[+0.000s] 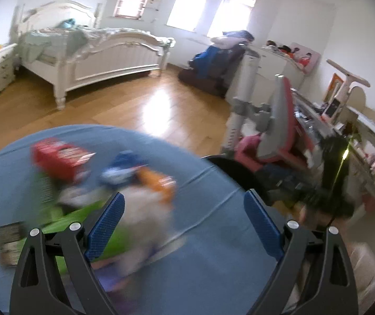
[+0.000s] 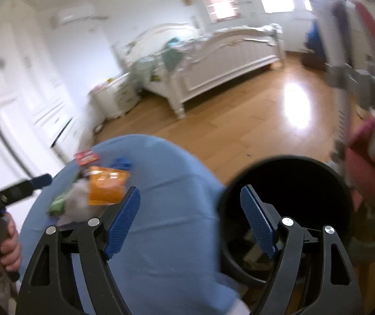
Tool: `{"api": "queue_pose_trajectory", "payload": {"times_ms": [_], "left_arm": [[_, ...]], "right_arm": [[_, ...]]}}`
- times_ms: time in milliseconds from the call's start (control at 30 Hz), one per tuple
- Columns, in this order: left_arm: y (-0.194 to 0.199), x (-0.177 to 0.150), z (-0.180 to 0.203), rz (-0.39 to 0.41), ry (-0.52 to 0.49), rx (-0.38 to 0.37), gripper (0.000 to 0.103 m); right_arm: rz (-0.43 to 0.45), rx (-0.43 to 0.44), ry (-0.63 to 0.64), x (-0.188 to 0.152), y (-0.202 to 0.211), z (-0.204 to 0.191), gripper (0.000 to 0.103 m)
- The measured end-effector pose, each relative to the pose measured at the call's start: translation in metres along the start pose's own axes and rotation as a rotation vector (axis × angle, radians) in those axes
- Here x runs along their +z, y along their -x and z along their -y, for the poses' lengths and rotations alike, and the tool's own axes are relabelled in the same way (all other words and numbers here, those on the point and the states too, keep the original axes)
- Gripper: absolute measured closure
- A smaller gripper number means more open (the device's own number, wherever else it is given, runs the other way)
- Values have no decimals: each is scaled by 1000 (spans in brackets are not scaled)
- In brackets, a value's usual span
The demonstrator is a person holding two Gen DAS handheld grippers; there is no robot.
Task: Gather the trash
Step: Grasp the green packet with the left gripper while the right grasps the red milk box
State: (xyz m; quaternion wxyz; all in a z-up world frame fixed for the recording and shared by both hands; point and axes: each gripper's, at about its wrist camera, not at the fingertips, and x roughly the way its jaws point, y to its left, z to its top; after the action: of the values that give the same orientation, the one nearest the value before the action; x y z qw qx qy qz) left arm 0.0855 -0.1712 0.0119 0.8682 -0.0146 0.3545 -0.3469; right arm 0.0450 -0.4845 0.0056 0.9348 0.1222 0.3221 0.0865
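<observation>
Trash pile: I see a red cardboard box [image 1: 61, 161], a blue crumpled wrapper [image 1: 121, 169], an orange snack packet [image 2: 106, 187], a white crumpled paper [image 1: 145, 210] and a green flat package [image 1: 82, 218]. All of them lie close together on the round table with the blue cloth [image 2: 166, 236]. The pictures are blurred, so I cannot tell finer details.

Bin: the black round bin [image 2: 287, 204] stands just beside the table edge, on the wooden floor [image 1: 135, 99]. Inside I see some pale things at the bottom, so I judge a part of the trash is already collected.

Left to do: at least five pieces wait on the table; I think the task is in the middle.

Left gripper [image 1: 183, 220]: it hovers over the pile, tilted down, jaws wide apart, holding nothing. The white paper is between its fingers in the view.

Right gripper [image 2: 188, 220]: jaws wide apart and empty, placed between the table and the bin mouth.
</observation>
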Motion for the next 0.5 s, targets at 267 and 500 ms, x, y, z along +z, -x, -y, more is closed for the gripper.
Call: {"api": "queue_pose_trajectory", "payload": {"times_ms": [267, 500], "left_arm": [[18, -19, -76, -89, -126, 89, 12], [3, -28, -88, -174, -273, 29, 12]], "right_arm": [[-133, 221, 175, 51, -68, -114, 18], [-284, 251, 338, 84, -153, -189, 18]]}}
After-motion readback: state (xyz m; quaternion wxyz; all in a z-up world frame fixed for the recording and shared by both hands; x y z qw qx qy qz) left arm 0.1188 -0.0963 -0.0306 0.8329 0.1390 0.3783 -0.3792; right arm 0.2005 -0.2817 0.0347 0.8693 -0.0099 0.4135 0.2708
